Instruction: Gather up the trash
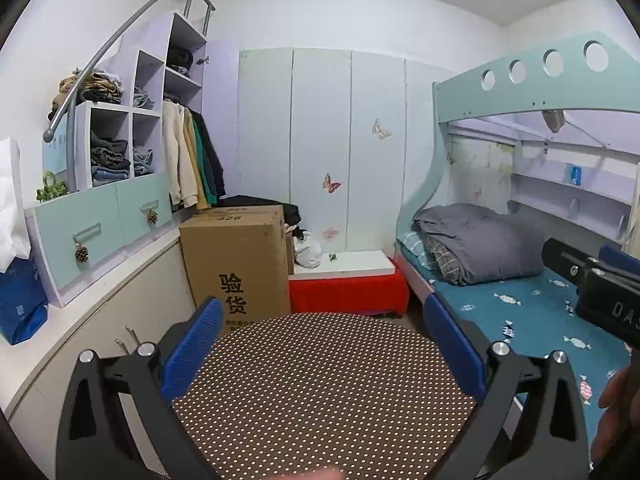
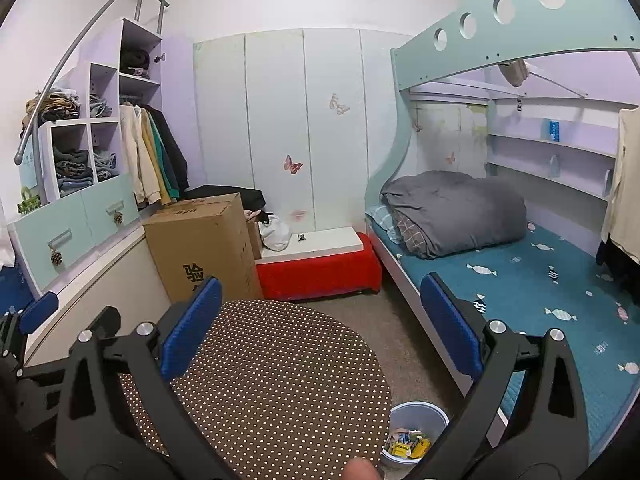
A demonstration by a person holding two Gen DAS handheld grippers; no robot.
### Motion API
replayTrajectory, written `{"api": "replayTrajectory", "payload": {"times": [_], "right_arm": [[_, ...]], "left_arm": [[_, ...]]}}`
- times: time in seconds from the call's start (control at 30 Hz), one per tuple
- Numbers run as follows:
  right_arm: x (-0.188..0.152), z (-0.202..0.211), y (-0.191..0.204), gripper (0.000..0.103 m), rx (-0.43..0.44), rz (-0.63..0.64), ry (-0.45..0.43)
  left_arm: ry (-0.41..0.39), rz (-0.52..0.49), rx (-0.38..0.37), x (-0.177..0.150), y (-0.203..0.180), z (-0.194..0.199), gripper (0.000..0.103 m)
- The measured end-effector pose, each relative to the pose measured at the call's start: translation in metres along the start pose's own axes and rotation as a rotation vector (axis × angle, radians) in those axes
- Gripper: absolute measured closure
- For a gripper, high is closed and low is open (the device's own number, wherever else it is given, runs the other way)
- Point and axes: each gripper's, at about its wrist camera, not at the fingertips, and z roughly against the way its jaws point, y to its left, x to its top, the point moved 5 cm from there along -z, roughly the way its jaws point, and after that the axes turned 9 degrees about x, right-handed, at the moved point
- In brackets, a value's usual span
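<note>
A small pale bin (image 2: 418, 414) stands on the carpet between the round table and the bed, with yellow and white wrappers (image 2: 408, 446) inside. My right gripper (image 2: 320, 320) is open above the brown polka-dot table (image 2: 260, 380), nothing between its blue pads (image 2: 448, 320). My left gripper (image 1: 324, 344) is also open over the same table (image 1: 320, 392), empty. The right gripper's black body (image 1: 600, 284) shows at the right edge of the left wrist view. A small dark scrap (image 2: 302, 237) lies on the white board over the red bench. No trash lies on the visible tabletop.
A tall cardboard box (image 1: 236, 260) and a red bench (image 1: 348, 292) stand beyond the table. A bunk bed (image 2: 540, 280) with a grey duvet (image 2: 456, 212) fills the right. Shelves, hanging clothes and a white counter (image 1: 100, 280) line the left. A white bag (image 2: 276, 234) sits by the box.
</note>
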Motion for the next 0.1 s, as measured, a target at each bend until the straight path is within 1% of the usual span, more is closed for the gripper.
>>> {"api": "replayTrajectory", "payload": {"times": [0.1], "right_arm": [[0.0004, 0.0, 0.0032, 0.006, 0.005, 0.007, 0.0]], "left_arm": [[0.012, 0.006, -0.002, -0.001, -0.0011, -0.0002, 0.005]]}}
